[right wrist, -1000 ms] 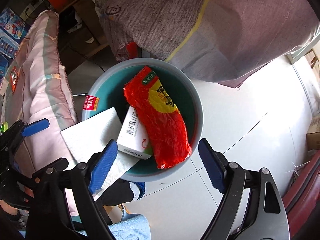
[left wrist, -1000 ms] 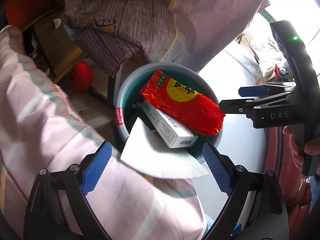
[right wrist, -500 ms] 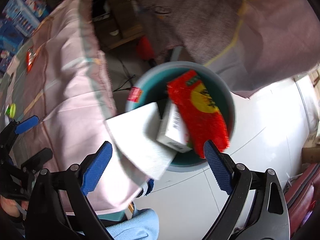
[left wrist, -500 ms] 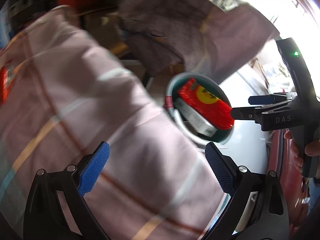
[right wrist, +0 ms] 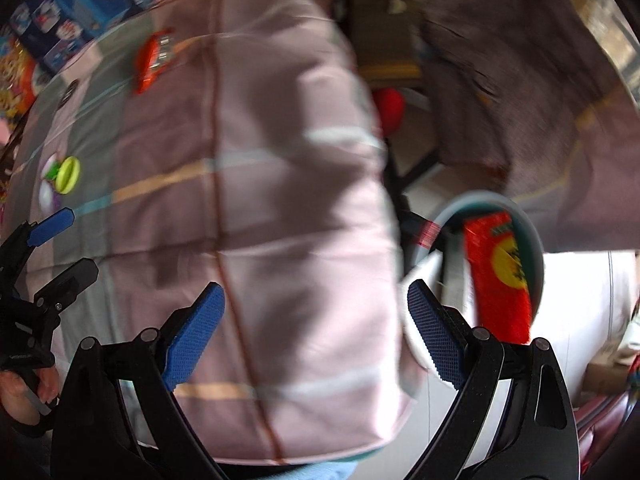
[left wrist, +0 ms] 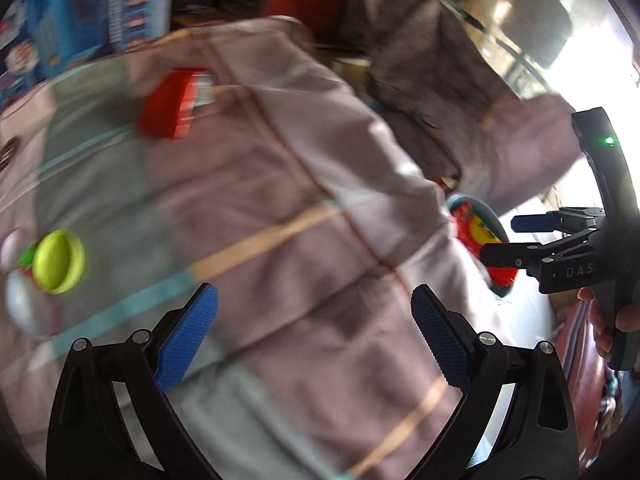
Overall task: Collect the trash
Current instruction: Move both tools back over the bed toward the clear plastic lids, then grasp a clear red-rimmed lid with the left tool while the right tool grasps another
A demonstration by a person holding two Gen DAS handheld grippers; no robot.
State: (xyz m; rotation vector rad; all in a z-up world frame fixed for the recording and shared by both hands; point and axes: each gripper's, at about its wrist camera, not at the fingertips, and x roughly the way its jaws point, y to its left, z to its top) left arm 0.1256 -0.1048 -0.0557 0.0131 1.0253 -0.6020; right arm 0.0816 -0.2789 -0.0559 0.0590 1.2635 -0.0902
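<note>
A quilted cover (right wrist: 280,208) spreads across most of both views, the landmark for all else. On its far left part lies a flat packet (right wrist: 154,60), and nearer the left edge a round cap (right wrist: 67,175) beside what may be a wrapper, though blur leaves that unsure. Past the cover's right edge, lower down on the floor (right wrist: 580,304), stands a bin (right wrist: 536,248); inside it a large snack bag (right wrist: 500,276) leans, with a box (right wrist: 454,276) to its left and a sheet of paper (right wrist: 416,308) draped over the rim nearest the cover. Behind the bin, right of the cover, hangs a second cloth (right wrist: 540,100). Printed boxes (right wrist: 80,4) stand beyond the cover's far left edge.
</note>
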